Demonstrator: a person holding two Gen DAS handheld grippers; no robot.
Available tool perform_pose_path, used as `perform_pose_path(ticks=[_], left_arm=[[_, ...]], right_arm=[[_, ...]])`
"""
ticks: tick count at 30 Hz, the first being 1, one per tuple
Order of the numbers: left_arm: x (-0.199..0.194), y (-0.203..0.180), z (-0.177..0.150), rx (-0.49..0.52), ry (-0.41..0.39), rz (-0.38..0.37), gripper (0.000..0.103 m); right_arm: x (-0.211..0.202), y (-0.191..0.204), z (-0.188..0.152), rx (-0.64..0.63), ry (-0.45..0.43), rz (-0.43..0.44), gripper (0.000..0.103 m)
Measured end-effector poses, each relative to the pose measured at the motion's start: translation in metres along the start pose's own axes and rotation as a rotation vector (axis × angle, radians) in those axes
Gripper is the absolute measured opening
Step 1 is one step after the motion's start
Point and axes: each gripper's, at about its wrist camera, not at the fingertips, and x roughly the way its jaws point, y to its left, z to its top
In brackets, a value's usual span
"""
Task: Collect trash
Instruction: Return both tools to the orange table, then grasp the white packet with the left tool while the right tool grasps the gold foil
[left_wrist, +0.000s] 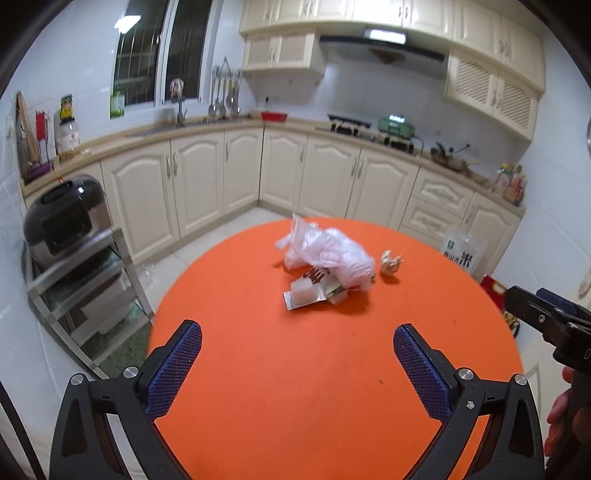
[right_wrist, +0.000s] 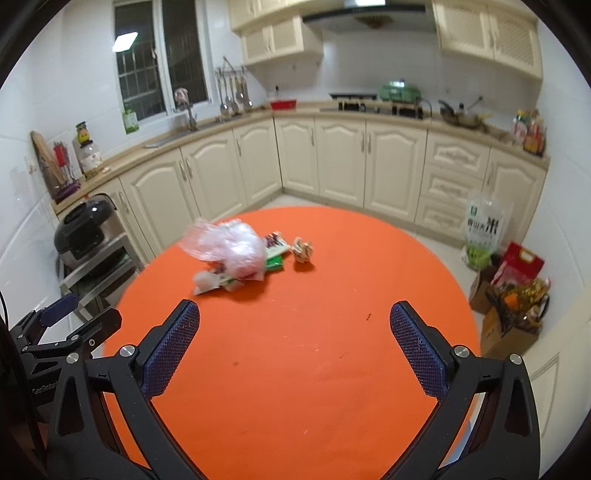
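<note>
Nearby, rice cooker (left_wrist: 61, 218) (shelved), rice sack (right_wrist: 484, 230)

The left gripper (left_wrist: 297, 345) has its two blue pads spread wide apart, one at 7 o'clock and one at 5 o'clock in its own view. Nothing sits between them. The right gripper (right_wrist: 294, 328) is spread just as wide and grips nothing. In the left view, the right gripper shows at 3 o'clock, with a bit of the person's hand (left_wrist: 557, 417) at 4 o'clock.
</note>
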Motion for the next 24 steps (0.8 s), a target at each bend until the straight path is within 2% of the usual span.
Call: perform_pose_path(ticks=[6,12,17,20,21,23,24], left_arm=[[0.078,0.01,0.048,-0.01,0.064,0.025,0.102],[0.165,0.009,0.094,0.0,0.148,0.04,0.102],[0.209,0.012,0.126,-0.02,0.173,0.032,0.102],[0.229,0.014,0.135,-0.02,0.176,0.04,0.102],[0.235,0.014,0.135,-0.02,0.176,0.038,0.101],[0.244,0.017,0.132,-0.025,0.2,0.037,0.09],[0.248,0.019,0.136,-0.031,0.202,0.019,0.088]], right_arm=[[0.072,-0.026,0.013,0.038,0.096,0.012,0.103],[0.136,-0.034,0.024,0.042,0.169,0.032,0.103],[0.176,-0.035,0.03,0.04,0.21,0.046,0.103],[0.192,-0.034,0.037,0.037,0.219,0.047,0.101],[0.196,-0.033,0.039,0.035,0.221,0.048,0.1],[0.206,-0.031,0.043,0.027,0.227,0.048,0.096],[0.21,-0.03,0.044,0.019,0.233,0.049,0.093]])
